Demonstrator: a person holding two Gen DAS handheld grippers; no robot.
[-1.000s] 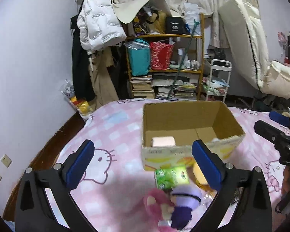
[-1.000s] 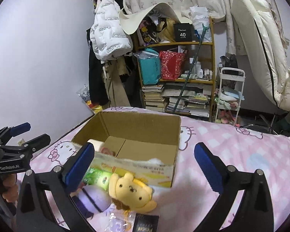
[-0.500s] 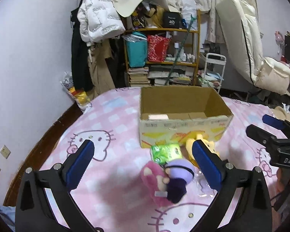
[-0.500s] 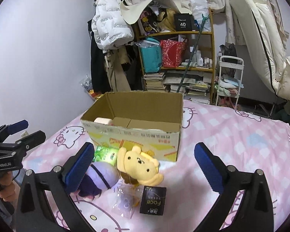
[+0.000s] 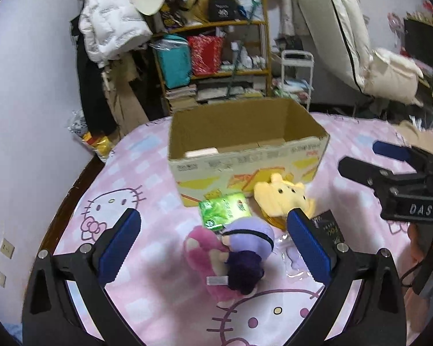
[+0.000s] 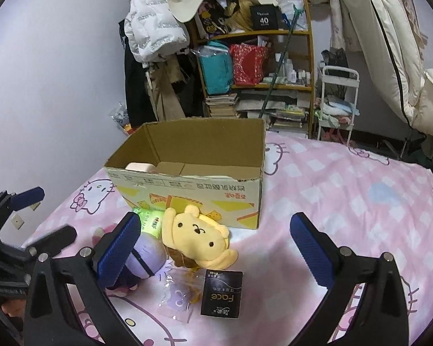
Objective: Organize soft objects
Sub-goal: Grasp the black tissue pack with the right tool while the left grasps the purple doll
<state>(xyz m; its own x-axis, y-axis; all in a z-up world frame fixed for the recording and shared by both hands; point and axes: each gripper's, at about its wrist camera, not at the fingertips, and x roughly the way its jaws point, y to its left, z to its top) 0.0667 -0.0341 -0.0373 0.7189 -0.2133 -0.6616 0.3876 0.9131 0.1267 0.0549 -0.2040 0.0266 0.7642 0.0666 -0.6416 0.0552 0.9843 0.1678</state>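
Observation:
An open cardboard box stands on the pink checked bedspread, with a pale pink item inside at its left. In front of it lie a yellow plush dog, a purple plush, a pink plush, a green packet, a clear pouch and a black "Face" box. My left gripper hovers open above the pink and purple plushes. My right gripper hangs open over the yellow dog and black box. Neither holds anything.
A cluttered wooden shelf with books and bags stands behind the bed, next to hanging coats and a white trolley. A cream recliner is at the right. The bed's left edge drops to the floor by the wall.
Both grippers have drawn back and risen from the box, so the toys in front of it now show fully. Jaws stayed open; nothing was picked up.

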